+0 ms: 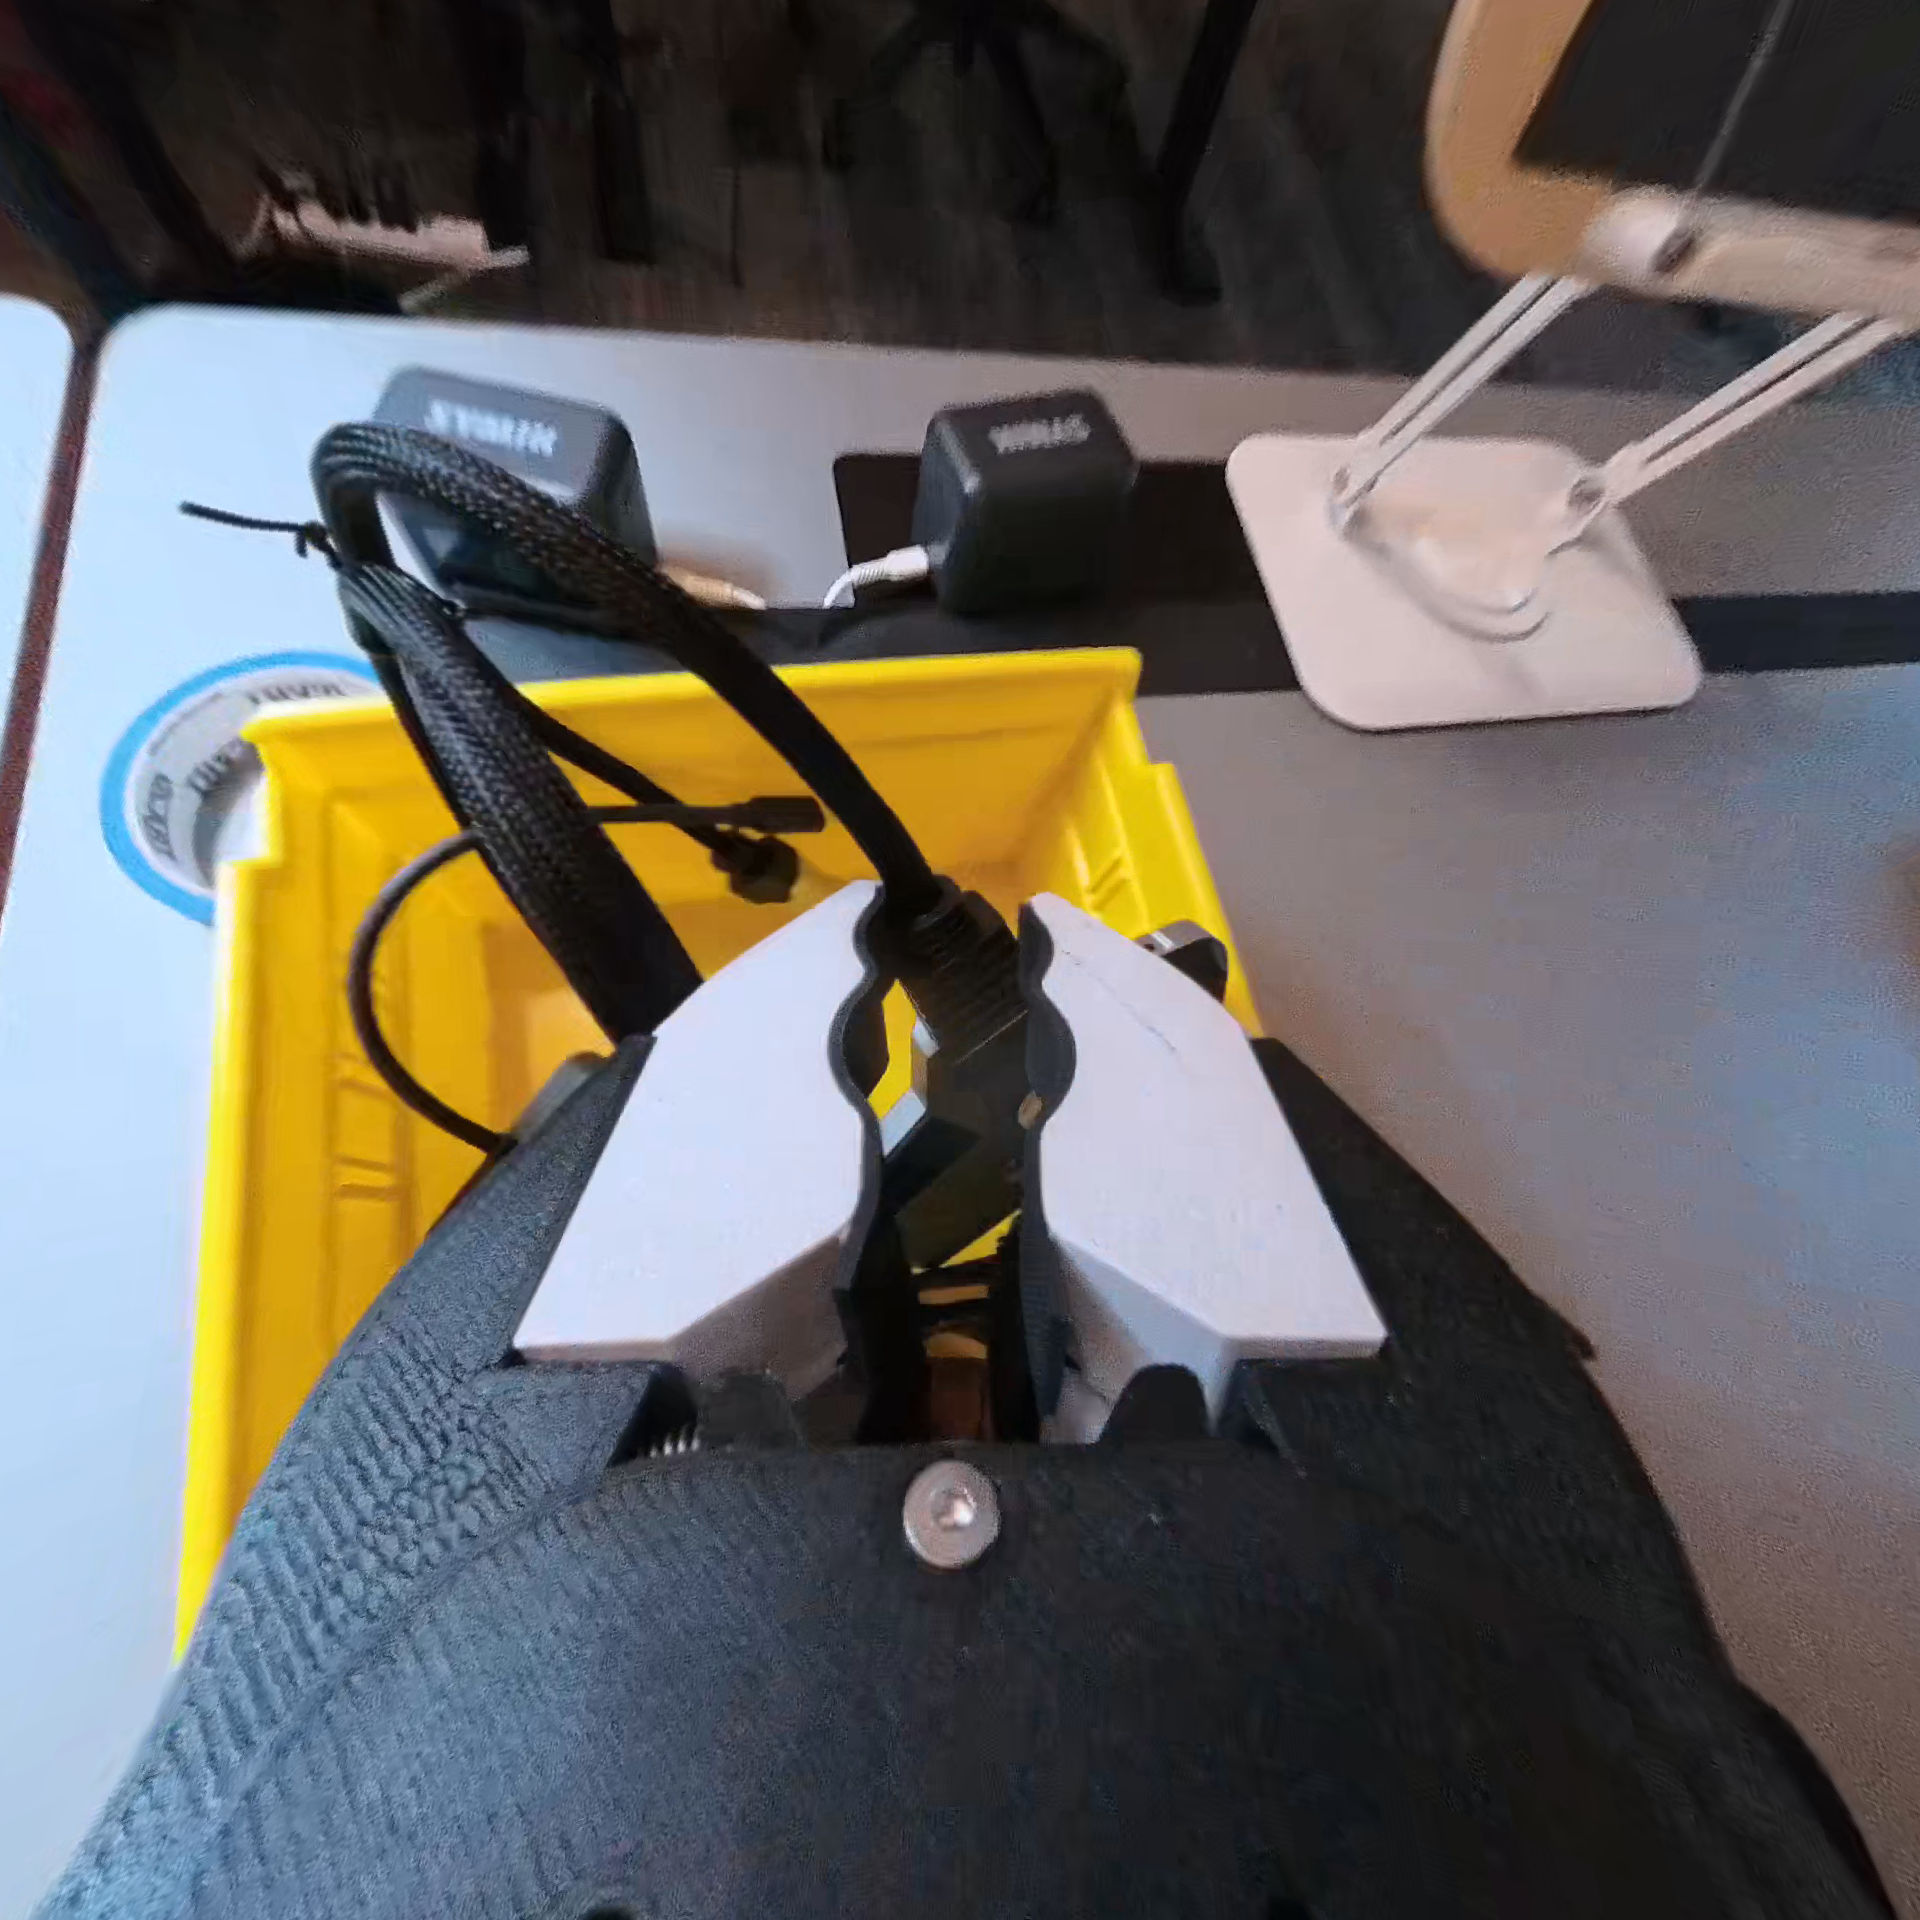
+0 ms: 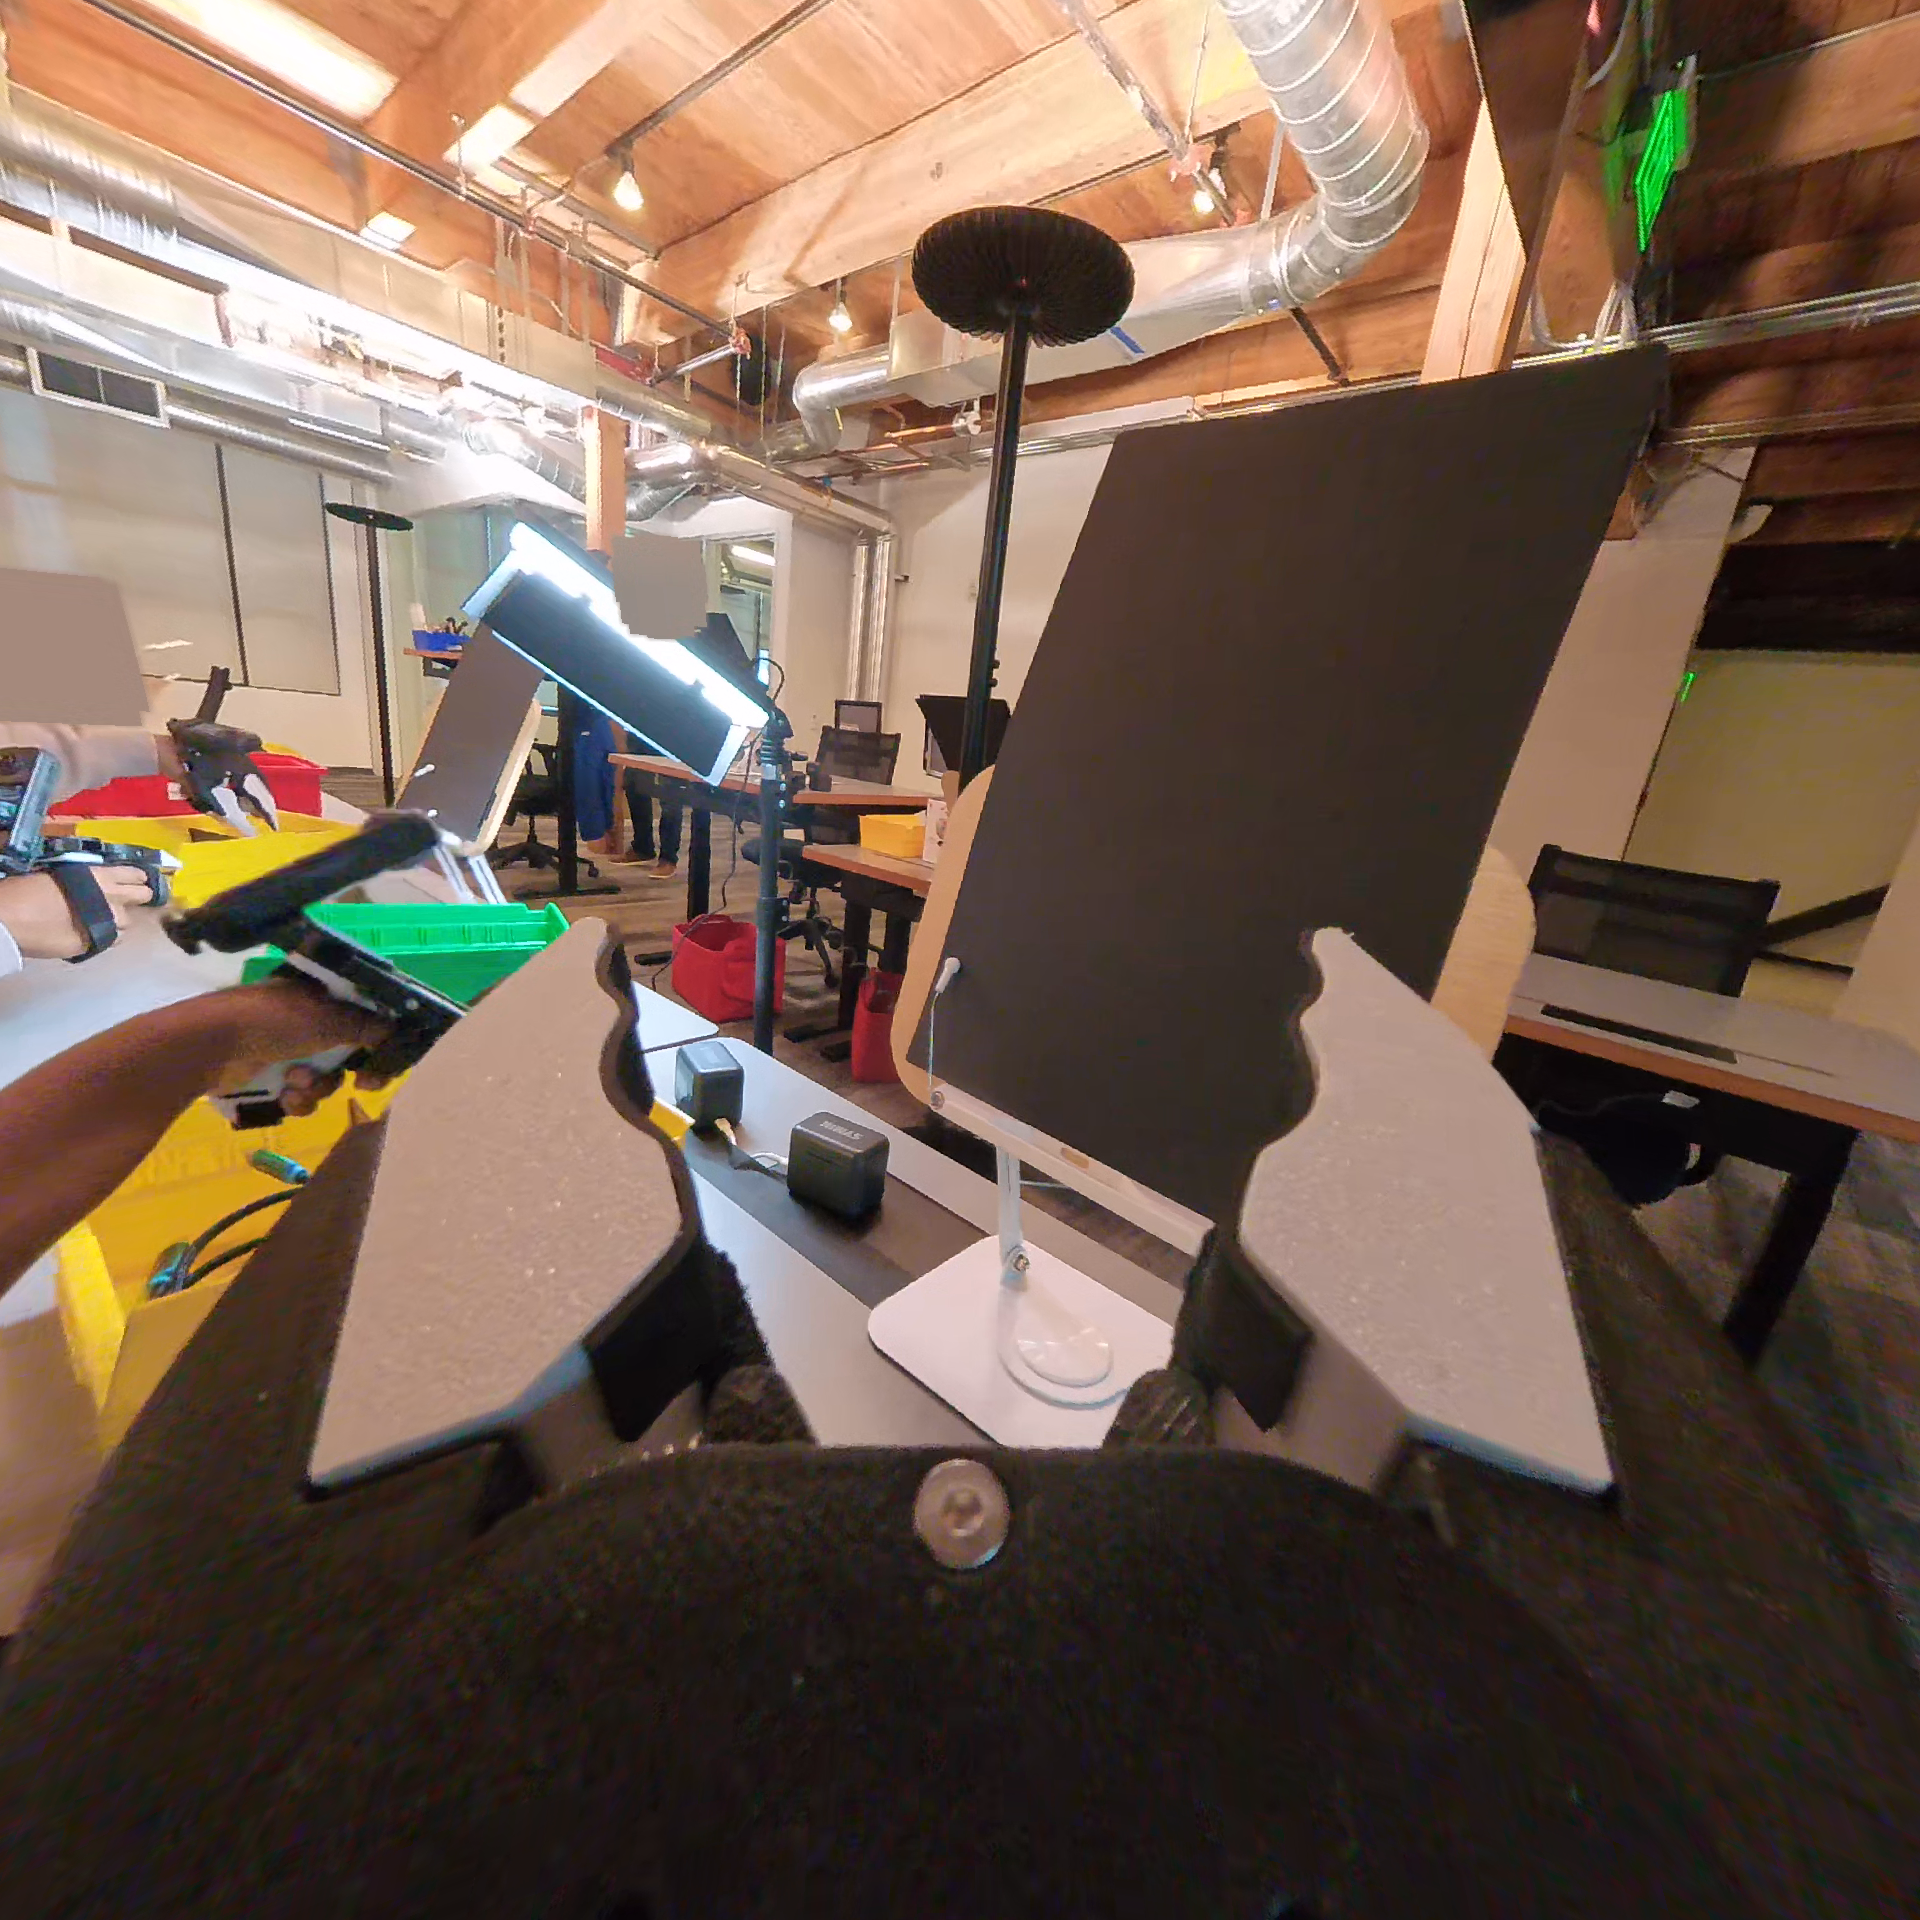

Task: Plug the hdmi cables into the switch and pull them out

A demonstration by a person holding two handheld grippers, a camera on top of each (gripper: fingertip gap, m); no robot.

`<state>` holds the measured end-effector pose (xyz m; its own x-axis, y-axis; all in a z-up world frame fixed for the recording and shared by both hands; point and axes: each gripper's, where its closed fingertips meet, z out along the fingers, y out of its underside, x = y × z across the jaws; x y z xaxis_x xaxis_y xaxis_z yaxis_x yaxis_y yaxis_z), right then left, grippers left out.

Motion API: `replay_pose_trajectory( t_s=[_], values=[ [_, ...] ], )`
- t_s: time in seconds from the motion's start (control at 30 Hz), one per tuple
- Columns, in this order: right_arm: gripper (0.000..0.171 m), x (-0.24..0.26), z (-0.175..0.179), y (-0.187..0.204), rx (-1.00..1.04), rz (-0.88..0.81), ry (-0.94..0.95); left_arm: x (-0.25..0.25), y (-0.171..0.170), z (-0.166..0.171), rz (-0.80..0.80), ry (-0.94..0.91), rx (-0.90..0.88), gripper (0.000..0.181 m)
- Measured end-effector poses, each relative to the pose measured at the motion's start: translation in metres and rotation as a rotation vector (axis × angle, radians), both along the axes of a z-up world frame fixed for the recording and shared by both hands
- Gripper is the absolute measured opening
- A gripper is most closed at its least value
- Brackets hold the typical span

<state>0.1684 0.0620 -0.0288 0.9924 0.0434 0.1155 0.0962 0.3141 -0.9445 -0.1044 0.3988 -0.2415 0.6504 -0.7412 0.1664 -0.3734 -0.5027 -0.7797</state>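
Note:
My left gripper (image 1: pixel 951 914) is shut on the black plug of an HDMI cable (image 1: pixel 961 997) and holds it over a yellow bin (image 1: pixel 665 727). The braided black cable (image 1: pixel 499 748) loops up out of the bin and back to the plug. A thinner black cable (image 1: pixel 364 997) also lies in the bin. No switch is visible in either view. My right gripper (image 2: pixel 961 966) is open and empty, raised and pointing across the room. The left gripper's body (image 2: pixel 312 935), held in a hand, shows at the left of the right wrist view above the yellow bin (image 2: pixel 156 1195).
Two black charger cubes (image 1: pixel 1023 499) sit by a black strip at the table's back edge. A white stand base (image 1: pixel 1455 582) carries a dark tilted panel (image 2: pixel 1299 790). A blue-rimmed tape roll (image 1: pixel 177 779) lies left of the bin. Green and red bins (image 2: pixel 436 935) and another person's grippers are at far left. The left gripper's tips are roughly 50 centimetres from the right gripper's.

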Motion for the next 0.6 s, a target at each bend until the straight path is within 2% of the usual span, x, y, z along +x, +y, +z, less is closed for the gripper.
replay_pose_trajectory(
  t_s=[0.13,0.3,0.47,0.6],
  values=[
    [0.116,-0.003,-0.002,0.002,-0.014,0.003,-0.018,-0.006,-0.01,0.065,0.009,-0.197,0.169,0.02],
    [0.11,-0.009,-0.006,0.003,-0.035,0.016,-0.054,-0.006,-0.033,0.124,-0.024,-0.313,0.386,0.02],
    [0.104,-0.015,-0.009,0.005,-0.051,0.028,-0.091,0.012,-0.078,0.169,-0.126,-0.3,0.691,0.02],
    [0.102,-0.021,-0.013,0.008,-0.074,0.044,-0.12,0.024,-0.101,0.182,-0.135,-0.197,0.842,0.02]
  ],
)
